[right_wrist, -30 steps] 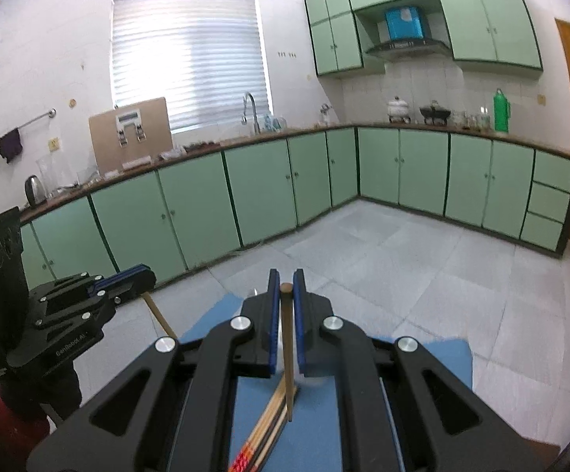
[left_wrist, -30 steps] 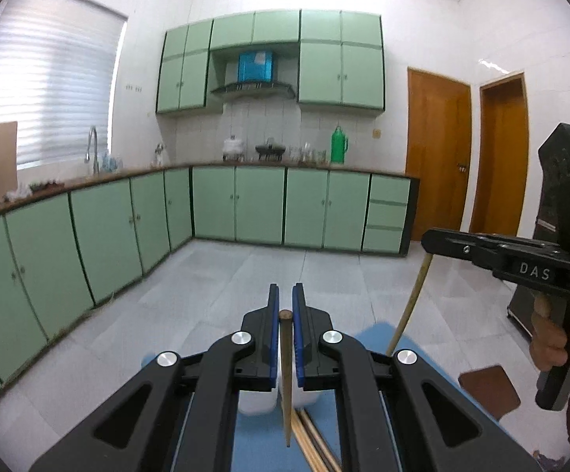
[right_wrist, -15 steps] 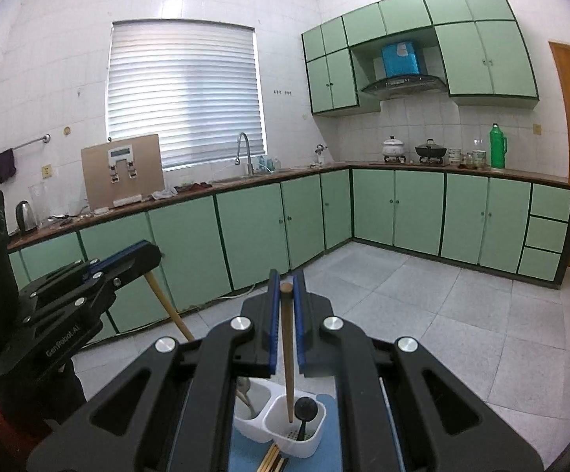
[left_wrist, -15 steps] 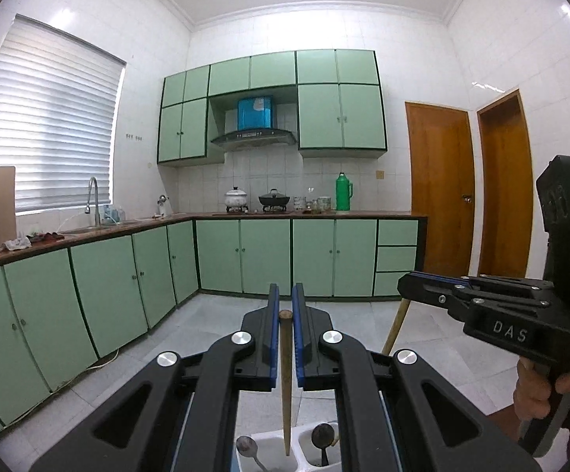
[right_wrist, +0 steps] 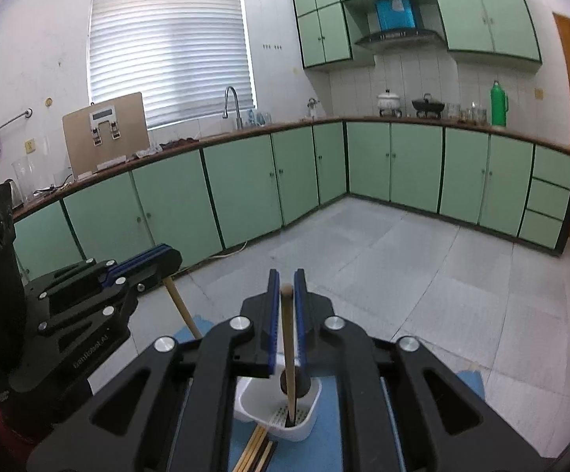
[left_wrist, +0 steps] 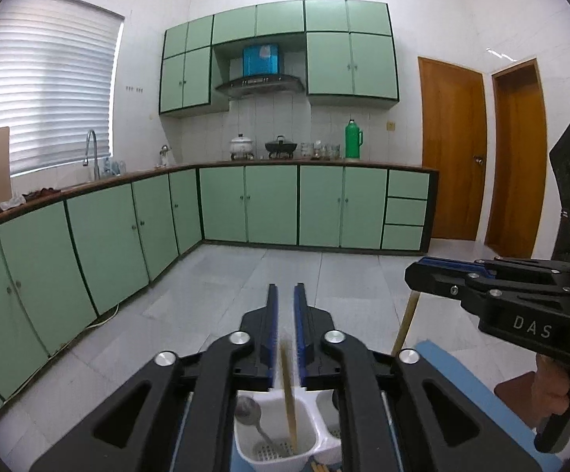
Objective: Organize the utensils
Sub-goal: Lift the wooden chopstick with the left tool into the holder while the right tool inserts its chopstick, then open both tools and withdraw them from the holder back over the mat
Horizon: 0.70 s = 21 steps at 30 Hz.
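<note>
A white utensil holder (left_wrist: 273, 436) sits on a blue mat (left_wrist: 454, 373) below both grippers. The left gripper (left_wrist: 284, 306) stands slightly parted, its chopstick (left_wrist: 288, 393) loose in a compartment beside a spoon (left_wrist: 247, 413); the right gripper (right_wrist: 286, 295) pinches another chopstick (right_wrist: 288, 338) reaching the neighbouring compartment.

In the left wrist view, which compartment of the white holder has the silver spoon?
The compartment on the picture's left, where the silver spoon leans beside a chopstick. The other compartment is mostly hidden.
</note>
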Available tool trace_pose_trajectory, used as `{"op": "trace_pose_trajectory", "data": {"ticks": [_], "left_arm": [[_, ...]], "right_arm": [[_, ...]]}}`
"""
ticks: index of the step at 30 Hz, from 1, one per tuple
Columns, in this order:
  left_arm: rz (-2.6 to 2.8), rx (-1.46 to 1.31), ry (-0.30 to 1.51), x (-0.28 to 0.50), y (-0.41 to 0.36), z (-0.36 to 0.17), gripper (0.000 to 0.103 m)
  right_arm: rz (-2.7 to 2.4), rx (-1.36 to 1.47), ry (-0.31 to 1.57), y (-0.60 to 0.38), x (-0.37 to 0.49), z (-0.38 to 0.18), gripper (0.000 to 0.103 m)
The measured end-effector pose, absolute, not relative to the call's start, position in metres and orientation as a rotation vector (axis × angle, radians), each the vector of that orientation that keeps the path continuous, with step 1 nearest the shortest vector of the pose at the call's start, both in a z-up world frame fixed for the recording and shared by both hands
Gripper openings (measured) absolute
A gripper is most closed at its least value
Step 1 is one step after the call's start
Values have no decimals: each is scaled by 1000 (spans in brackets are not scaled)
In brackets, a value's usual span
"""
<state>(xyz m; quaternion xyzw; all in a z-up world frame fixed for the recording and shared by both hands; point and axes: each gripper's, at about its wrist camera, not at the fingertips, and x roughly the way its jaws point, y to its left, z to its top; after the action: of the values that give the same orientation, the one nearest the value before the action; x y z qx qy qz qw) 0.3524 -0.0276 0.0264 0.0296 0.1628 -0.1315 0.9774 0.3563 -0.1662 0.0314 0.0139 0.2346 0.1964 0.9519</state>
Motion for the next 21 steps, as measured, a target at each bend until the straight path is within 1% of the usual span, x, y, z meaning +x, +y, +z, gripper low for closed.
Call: {"op": "trace_pose_trajectory", "data": {"ticks": [1, 3, 5, 7, 8, 10, 11, 13, 16, 18, 21], "left_arm": [[-262, 60, 328, 350, -26, 25, 25], [-256, 65, 317, 342, -23, 25, 31], [-248, 67, 312, 333, -20, 26, 32], [-244, 62, 305, 322, -16, 27, 40], [-243, 61, 302, 320, -16, 29, 43], [-228, 64, 299, 304, -13, 29, 51], [-226, 64, 299, 296, -11, 28, 53], [-220, 58, 317, 284, -10, 23, 63], [-222, 40, 360, 265, -8, 8, 69], [-219, 29, 403, 250, -7, -8, 72], [-206, 16, 463, 229, -5, -37, 74]], "right_arm": [[399, 31, 478, -167, 357, 32, 26], [387, 47, 472, -171, 352, 32, 30], [376, 56, 459, -174, 346, 34, 33], [361, 58, 440, -179, 337, 38, 41], [355, 58, 432, -182, 332, 38, 43], [336, 59, 417, -188, 319, 39, 54], [330, 64, 409, -191, 312, 39, 57], [314, 72, 403, -196, 296, 34, 74], [307, 73, 405, -202, 270, 20, 85], [302, 75, 425, -203, 251, 3, 87], [304, 97, 487, -203, 231, -25, 88]]}}
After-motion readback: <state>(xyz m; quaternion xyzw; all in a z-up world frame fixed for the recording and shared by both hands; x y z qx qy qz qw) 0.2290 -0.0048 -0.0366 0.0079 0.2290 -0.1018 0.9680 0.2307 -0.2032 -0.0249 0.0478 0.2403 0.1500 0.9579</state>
